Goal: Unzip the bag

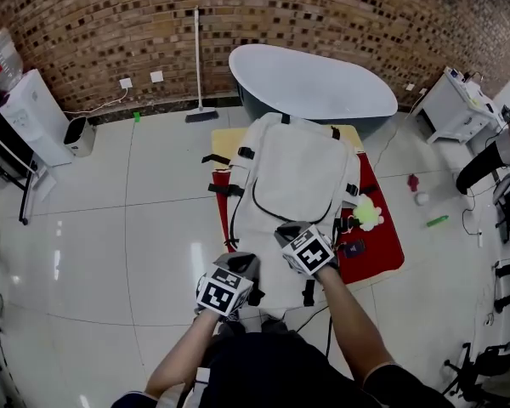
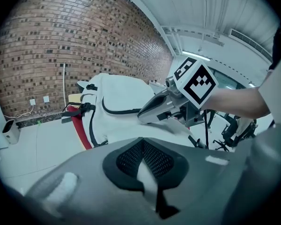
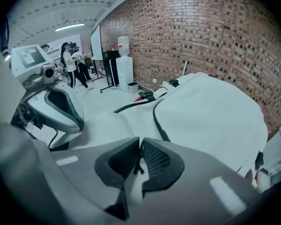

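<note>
Two clenched grippers at the white bag's (image 1: 293,177) near end: left gripper (image 2: 141,142) pinches its fabric, and right gripper (image 3: 139,146) beside it nips the dark zip pull (image 3: 138,168).

A large white backpack (image 1: 293,172) lies flat, front panel facing up, its top end pointing away from both pairs of jaws. A black zip (image 1: 257,204) curves in a U shape around the front panel and looks closed along the length in view. Black straps and buckles (image 1: 225,189) hang off the side that lies beyond the left gripper (image 2: 143,158). That gripper's jaws pinch a fold of white fabric at the bag's near end. Just beside them, the right gripper (image 3: 139,150) has its jaws closed on a small dark zip tab (image 3: 138,168).
</note>
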Available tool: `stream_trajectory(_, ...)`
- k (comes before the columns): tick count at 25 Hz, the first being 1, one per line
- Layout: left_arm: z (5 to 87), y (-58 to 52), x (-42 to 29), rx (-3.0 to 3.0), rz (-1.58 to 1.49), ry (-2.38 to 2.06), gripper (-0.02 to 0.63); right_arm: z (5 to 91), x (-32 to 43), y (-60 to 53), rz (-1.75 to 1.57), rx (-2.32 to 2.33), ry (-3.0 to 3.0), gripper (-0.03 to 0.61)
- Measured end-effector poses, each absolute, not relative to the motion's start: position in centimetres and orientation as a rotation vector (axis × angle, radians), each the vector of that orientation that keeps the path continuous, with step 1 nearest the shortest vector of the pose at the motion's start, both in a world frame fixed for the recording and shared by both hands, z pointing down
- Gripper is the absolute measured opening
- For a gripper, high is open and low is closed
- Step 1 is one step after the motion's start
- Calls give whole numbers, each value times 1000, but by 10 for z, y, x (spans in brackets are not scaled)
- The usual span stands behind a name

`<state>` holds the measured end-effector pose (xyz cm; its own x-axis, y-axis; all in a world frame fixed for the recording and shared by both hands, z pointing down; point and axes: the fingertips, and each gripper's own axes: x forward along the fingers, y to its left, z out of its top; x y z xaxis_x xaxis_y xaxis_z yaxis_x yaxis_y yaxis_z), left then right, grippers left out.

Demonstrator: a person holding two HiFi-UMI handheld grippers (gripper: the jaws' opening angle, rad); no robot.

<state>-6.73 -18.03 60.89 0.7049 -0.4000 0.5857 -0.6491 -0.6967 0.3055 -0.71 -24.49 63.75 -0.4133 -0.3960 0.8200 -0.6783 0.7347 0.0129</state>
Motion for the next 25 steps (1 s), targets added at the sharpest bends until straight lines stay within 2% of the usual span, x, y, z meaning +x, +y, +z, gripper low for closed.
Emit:
stream_trajectory(13, 623, -182, -80, 2396, 669, -745, 2, 644, -75, -278, 360, 692, -2072, 31)
stream_trajectory(25, 630, -184, -77, 2397, 655, -738, 2, 648, -101, -311, 317, 630, -2050, 31)
